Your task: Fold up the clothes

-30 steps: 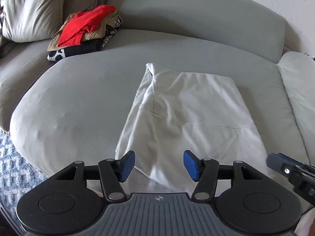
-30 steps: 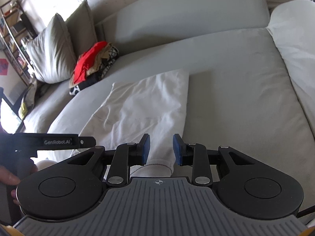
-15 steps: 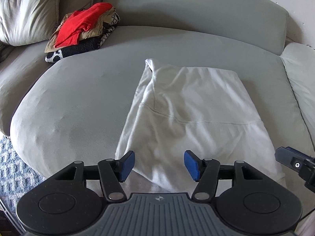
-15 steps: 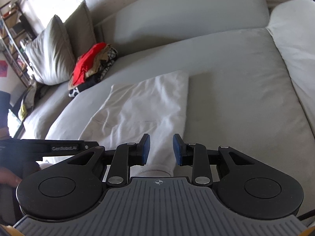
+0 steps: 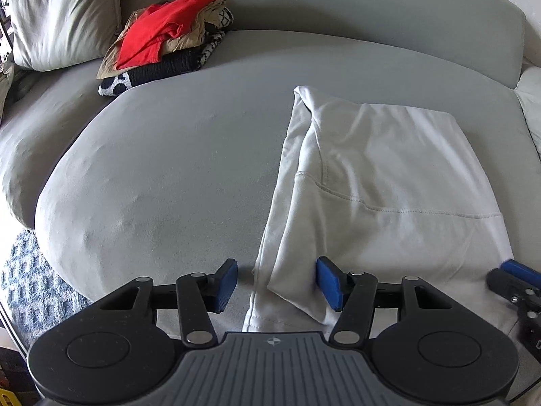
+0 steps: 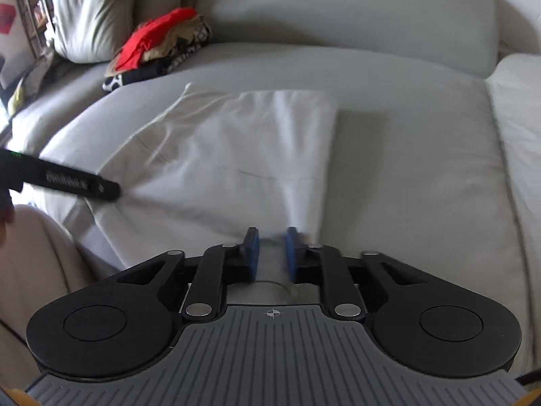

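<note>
L wrist view: we see left gripper (image 5: 275, 284) jaws apart, straddling near-left corner of the white folded cotton garment (image 5: 382, 182) on grey sofa seat cushion (image 5: 169, 169); go lower before pinching.

R wrist view: right gripper (image 6: 272, 253) closing on near-right hem, fabric btwn pads; grab all layers. No containers; folded clothes pile (image 6: 159, 47) at back.

A grey sofa (image 5: 175, 176) holds a pale cushion (image 5: 64, 17) at its back left; a patterned blue rug (image 5: 30, 284) lies below.
</note>
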`<action>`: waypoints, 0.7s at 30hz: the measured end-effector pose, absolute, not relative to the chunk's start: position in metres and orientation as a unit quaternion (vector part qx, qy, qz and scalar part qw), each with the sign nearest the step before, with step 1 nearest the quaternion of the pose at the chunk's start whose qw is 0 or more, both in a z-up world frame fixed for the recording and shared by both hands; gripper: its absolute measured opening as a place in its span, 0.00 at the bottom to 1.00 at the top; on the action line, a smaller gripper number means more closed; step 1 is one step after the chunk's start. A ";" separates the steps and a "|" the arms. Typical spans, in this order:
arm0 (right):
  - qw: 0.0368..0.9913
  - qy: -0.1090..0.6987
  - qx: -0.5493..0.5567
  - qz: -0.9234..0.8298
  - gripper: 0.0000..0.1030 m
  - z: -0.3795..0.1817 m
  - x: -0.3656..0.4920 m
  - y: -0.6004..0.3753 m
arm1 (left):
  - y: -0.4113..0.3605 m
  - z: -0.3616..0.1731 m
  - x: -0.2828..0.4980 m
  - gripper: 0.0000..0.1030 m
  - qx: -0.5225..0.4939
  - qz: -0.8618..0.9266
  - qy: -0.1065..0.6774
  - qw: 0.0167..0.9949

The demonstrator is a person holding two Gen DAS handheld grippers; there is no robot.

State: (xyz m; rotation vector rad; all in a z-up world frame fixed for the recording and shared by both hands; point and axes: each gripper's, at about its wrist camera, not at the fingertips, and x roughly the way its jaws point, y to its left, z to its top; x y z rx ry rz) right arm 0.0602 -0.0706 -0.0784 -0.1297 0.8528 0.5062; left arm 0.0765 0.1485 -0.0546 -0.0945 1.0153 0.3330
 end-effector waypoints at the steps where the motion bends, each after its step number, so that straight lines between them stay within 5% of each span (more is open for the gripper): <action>1: 0.878 0.413 -0.057 0.237 0.19 -0.077 0.060 -0.077 | 0.150 -0.054 0.075 0.55 -0.048 0.158 0.483 0.860; 12: 0.887 0.394 0.076 0.229 0.26 -0.051 0.112 -0.100 | 0.166 -0.016 0.060 0.50 -0.122 0.096 0.408 0.900; 21: 0.857 0.427 0.060 0.283 0.26 -0.085 0.184 -0.022 | 0.184 -0.053 0.175 0.40 -0.175 0.039 0.434 0.883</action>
